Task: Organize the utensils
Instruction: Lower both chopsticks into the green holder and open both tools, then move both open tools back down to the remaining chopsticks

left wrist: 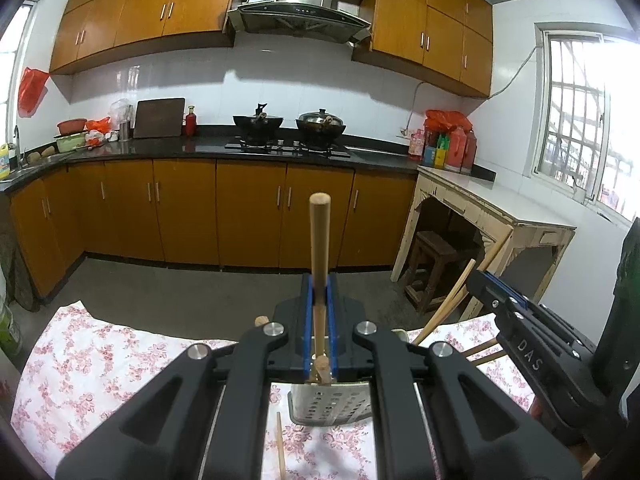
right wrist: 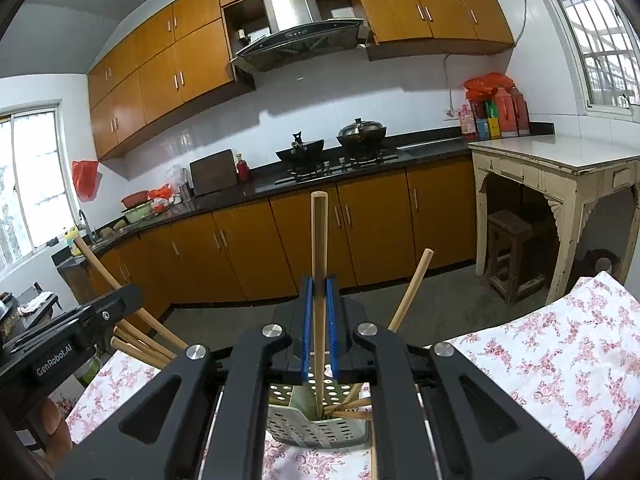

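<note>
Above the floral tablecloth (right wrist: pixel 560 344), the left gripper (left wrist: pixel 319 300) pinches one wooden chopstick (left wrist: pixel 319 240) upright; the right gripper (right wrist: pixel 319 304) pinches another chopstick (right wrist: pixel 319 248), its tip inside the perforated utensil holder (right wrist: pixel 312 428).

A wooden chopstick (left wrist: pixel 319 240) is being gripped upright between the blue pads of the left claw (left wrist: pixel 319 292). Its lower end is being held over a perforated utensil basket (left wrist: pixel 328 404), which is resting on a floral-clothed table (left wrist: pixel 80 360). The right claw (left wrist: pixel 484 280) is being seen at the right, beside more chopsticks (left wrist: pixel 448 304).
</note>
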`<state>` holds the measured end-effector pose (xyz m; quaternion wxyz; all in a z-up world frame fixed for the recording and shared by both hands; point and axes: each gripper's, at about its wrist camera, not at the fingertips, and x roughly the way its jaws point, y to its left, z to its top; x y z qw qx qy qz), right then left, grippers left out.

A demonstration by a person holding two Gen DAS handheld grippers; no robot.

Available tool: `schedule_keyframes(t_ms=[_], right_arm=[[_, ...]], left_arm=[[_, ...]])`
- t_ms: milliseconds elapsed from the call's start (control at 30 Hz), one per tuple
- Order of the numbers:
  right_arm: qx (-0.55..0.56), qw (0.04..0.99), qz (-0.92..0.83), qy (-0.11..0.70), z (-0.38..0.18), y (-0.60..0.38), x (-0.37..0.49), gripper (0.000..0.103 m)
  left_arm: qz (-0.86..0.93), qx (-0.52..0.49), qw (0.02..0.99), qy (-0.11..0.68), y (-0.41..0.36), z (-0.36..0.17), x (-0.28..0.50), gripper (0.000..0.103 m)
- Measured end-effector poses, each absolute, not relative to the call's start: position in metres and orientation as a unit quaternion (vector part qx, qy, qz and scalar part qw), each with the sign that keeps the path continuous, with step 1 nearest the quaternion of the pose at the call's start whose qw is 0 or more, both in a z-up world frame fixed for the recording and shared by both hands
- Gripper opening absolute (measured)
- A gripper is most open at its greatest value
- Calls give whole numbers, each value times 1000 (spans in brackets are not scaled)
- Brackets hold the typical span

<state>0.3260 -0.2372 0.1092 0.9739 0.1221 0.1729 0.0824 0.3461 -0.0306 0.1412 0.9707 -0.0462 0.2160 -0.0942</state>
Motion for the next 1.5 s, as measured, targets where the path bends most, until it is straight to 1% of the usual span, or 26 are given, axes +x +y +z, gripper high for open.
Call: schedule_keyframes(t_ms=[133,167,200,233,267,300,533,700,800,933,1133,1267,1400,1500], right_arm=[[122,973,80,178,109,-239,326,8],[122,973,77,179,109,-240,325,10],[122,973,75,180,109,-241,324,15],[122,974,72,179,109,-242,322,28],[123,974,68,176,111,-244,320,38],[125,975,66,172,112,-246,316,38],[125,978,56,154,125,-259,287,38],[124,980,46,145,128,-276,252,38],[120,980,37,157,117,-284,237,38],[109,972,18,207,76,-292,223,38],[110,936,28,332,-10,-280,233,38],[93,915,60,387,-45,-258,240,38],[67,902,74,421,-67,-234,246,37],[51,896,70,435,-83,-227,248,34]], left_arm=[[-94,-45,970,219,-31,141,346,8],[-92,-46,971,218,-30,141,345,8],[-91,-46,971,216,-30,143,344,11],[-91,-46,971,214,-29,144,343,18],[-88,-47,972,212,-28,146,340,23],[-86,-49,973,209,-26,146,337,30],[-78,-55,977,193,-12,159,307,33],[-67,-55,979,187,7,159,271,40],[-55,-50,978,195,19,145,248,46],[-39,-46,971,229,34,106,229,48],[-29,-47,937,346,43,19,237,49],[-33,-42,917,396,39,-23,240,49],[-41,-38,907,418,34,-44,240,49],[-48,-34,904,424,29,-49,240,49]])
